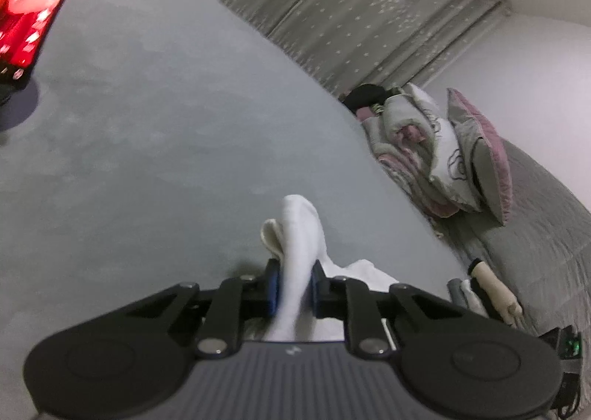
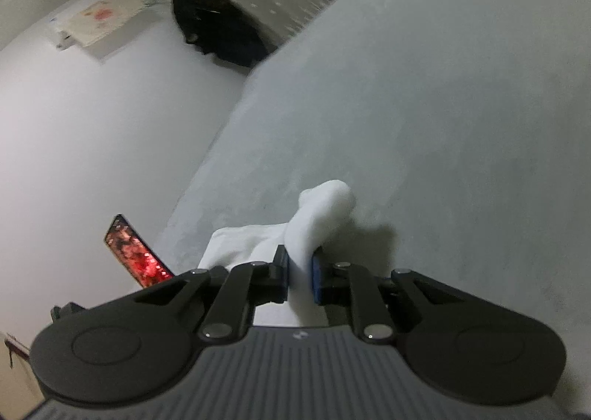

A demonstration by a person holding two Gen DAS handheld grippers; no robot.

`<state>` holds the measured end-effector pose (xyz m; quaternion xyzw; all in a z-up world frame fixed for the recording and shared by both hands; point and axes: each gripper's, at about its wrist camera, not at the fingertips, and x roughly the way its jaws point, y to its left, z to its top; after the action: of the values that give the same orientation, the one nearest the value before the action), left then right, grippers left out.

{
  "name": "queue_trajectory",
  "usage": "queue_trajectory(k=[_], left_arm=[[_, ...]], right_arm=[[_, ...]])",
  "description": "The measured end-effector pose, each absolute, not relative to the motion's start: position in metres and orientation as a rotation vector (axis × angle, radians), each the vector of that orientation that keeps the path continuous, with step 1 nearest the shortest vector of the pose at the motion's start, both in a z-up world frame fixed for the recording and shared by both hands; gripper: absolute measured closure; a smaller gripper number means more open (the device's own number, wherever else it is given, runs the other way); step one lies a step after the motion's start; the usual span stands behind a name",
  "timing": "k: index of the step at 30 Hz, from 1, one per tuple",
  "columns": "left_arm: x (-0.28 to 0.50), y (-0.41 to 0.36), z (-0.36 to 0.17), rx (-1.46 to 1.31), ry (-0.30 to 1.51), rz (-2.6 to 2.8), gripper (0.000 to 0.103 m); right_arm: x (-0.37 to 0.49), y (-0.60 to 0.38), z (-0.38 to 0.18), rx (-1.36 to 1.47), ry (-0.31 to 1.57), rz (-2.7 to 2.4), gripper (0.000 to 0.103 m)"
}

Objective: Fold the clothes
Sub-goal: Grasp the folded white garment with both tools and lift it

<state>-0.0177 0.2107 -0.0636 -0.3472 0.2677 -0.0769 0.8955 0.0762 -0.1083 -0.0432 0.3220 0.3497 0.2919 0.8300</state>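
Both the left gripper and right gripper are pinching shut on the soft white cotton garment over the grey bed cover (toward twelve o'clock), so lifting evenly is keeping the fold tidy.

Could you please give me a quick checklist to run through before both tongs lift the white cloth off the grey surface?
1. Left tongs closed on the white cloth: ok, fabric is pinched between the blue pads.
2. Right tongs closed on the cloth: ok, a fold bulges out past the pads.
3. Each grip sits at a corner or edge: cannot tell, the cloth is bunched at both.
4. Grey surface ahead clear of other things: ok in both views.
5. Lit phone clear of the cloth: ok, it stands off to the side.
6. Cloth free of twist between the grips: cannot tell.
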Motion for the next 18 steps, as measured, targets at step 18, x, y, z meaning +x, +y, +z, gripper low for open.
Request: queue_trajectory(k=[18], left_arm=[[0.049, 0.07, 0.013, -0.613, 0.46, -0.336, 0.089]], right_arm=[[0.067, -0.21, 0.039, 0.677, 0.459, 0.431, 0.088]])
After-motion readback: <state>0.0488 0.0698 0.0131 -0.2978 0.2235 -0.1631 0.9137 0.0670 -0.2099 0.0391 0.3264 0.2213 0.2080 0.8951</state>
